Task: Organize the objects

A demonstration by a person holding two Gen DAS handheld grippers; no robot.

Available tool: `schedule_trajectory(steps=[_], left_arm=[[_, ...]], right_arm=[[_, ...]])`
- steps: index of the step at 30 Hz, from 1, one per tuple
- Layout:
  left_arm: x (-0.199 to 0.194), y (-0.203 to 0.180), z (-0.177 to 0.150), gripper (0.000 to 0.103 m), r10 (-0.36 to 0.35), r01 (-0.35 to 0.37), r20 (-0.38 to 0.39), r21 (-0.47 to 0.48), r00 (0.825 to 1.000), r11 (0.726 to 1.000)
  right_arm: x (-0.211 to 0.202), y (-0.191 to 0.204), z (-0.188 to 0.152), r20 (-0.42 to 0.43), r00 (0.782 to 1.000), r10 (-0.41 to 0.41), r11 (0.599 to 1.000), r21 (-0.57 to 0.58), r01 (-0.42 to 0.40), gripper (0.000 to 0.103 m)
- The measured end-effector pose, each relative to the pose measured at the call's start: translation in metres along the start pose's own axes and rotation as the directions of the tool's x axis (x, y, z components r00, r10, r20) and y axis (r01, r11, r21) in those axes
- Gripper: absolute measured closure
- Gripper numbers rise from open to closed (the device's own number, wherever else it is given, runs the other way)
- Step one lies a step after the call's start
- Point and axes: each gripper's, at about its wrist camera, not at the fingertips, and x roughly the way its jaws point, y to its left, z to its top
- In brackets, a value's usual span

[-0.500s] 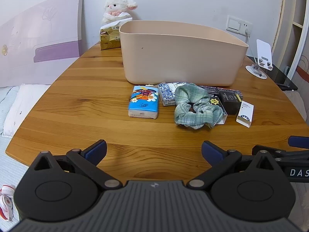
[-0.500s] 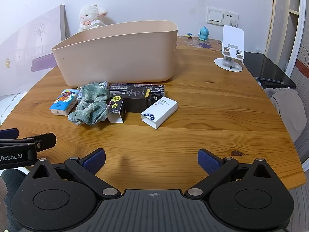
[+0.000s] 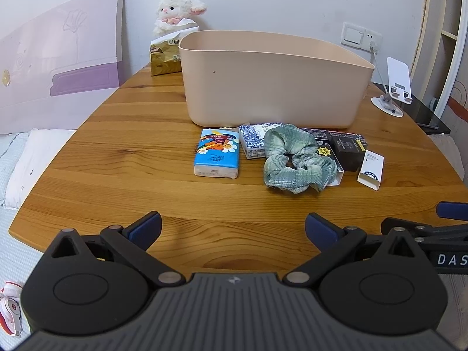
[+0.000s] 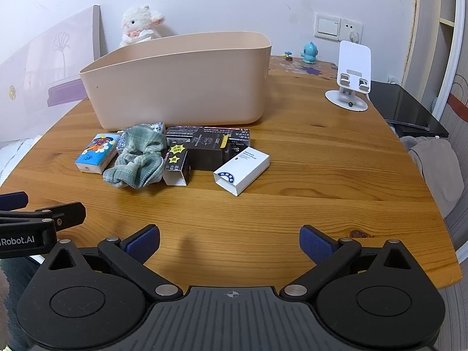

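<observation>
A beige bin (image 3: pixel 272 82) stands on the wooden table (image 3: pixel 131 158). In front of it lie a blue cartoon tissue pack (image 3: pixel 217 152), a blue-patterned pack (image 3: pixel 254 140), a green plaid scrunchie (image 3: pixel 295 159), black boxes (image 3: pixel 348 149) and a white box (image 3: pixel 371 169). The same row shows in the right wrist view: tissue pack (image 4: pixel 98 152), scrunchie (image 4: pixel 137 158), black boxes (image 4: pixel 207 146), white box (image 4: pixel 241 169), bin (image 4: pixel 181 84). My left gripper (image 3: pixel 233 228) is open and empty near the front edge. My right gripper (image 4: pixel 229 241) is open and empty, to its right.
A plush lamb (image 3: pixel 178 10) and a gold tissue box (image 3: pixel 163 57) sit behind the bin. A white phone stand (image 4: pixel 349 79) and a small blue figurine (image 4: pixel 310 52) are at the back right. A black surface (image 4: pixel 409 111) adjoins the table's right side.
</observation>
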Motion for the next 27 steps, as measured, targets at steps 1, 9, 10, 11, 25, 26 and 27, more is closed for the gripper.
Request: schedule_trajectory(steps=[1,9,10,11,25,26,27], left_arm=[[0.0003,-0.0003,0.0000,0.000,-0.001,0.001,-0.001,0.002,1.000,1.000],[0.0022,-0.0035,0.0010,0.000,-0.006,0.006,-0.002,0.013,1.000,1.000],[0.0023,-0.0041,0.0007,0.000,-0.006,0.006,-0.001,0.014,1.000,1.000],[0.0026,-0.0045,0.0006,0.000,-0.006,0.006,-0.001,0.015,1.000,1.000],[0.0050,-0.0038,-0.0011,0.000,-0.006,0.006,-0.004,0.014,1.000,1.000],[0.0051,-0.0037,-0.0011,0.000,-0.006,0.006,-0.004,0.014,1.000,1.000],[0.0052,-0.0037,-0.0012,0.000,-0.007,0.007,-0.004,0.014,1.000,1.000]], right_arm=[[0.0004,-0.0001,0.0000,0.000,1.000,-0.001,1.000,0.000,0.001,0.000],[0.0015,-0.0007,0.0000,0.001,1.000,-0.001,1.000,0.002,0.001,0.000],[0.0018,-0.0011,-0.0001,0.002,1.000,-0.001,1.000,0.003,0.001,0.000],[0.0022,-0.0014,-0.0001,0.002,1.000,-0.002,1.000,0.004,0.002,0.000],[0.0035,-0.0036,0.0008,-0.002,1.000,-0.005,1.000,0.006,0.005,0.000],[0.0038,-0.0038,0.0009,-0.001,1.000,-0.006,1.000,0.007,0.006,0.000],[0.0040,-0.0034,0.0008,0.000,1.000,-0.008,1.000,0.009,0.008,0.000]])
